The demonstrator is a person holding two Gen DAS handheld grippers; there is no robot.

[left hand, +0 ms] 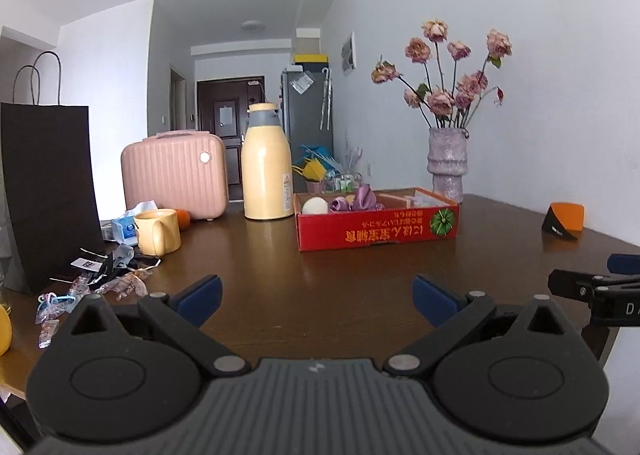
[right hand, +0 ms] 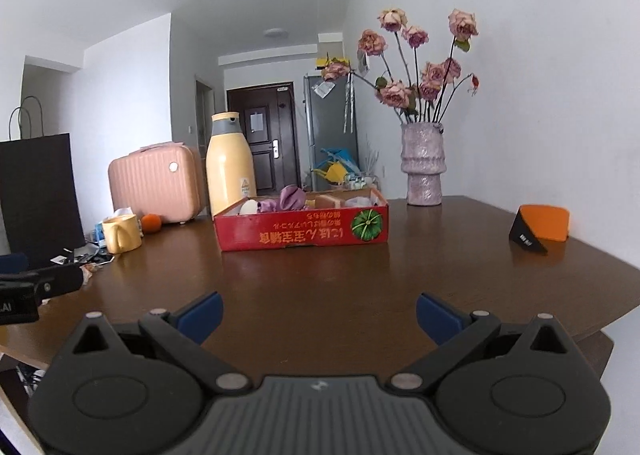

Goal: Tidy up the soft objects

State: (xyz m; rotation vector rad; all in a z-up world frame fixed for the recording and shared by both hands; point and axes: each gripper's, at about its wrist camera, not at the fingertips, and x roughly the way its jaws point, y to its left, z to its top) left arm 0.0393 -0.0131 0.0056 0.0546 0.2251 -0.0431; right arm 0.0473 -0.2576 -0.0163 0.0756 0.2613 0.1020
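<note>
A shallow red cardboard box stands mid-table. Inside it lie purple fabric pieces and a white round object. My left gripper hovers open over the near part of the brown table, well short of the box, with nothing between its blue pads. My right gripper is likewise open and empty, just as far from the box. Each gripper shows at the edge of the other's view: the right gripper and the left gripper.
A yellow thermos, pink small suitcase, yellow mug, tissue pack and an orange fruit stand at the back left. A black paper bag and loose wrappers crowd the left edge. A vase of dried roses and an orange-black holder sit right.
</note>
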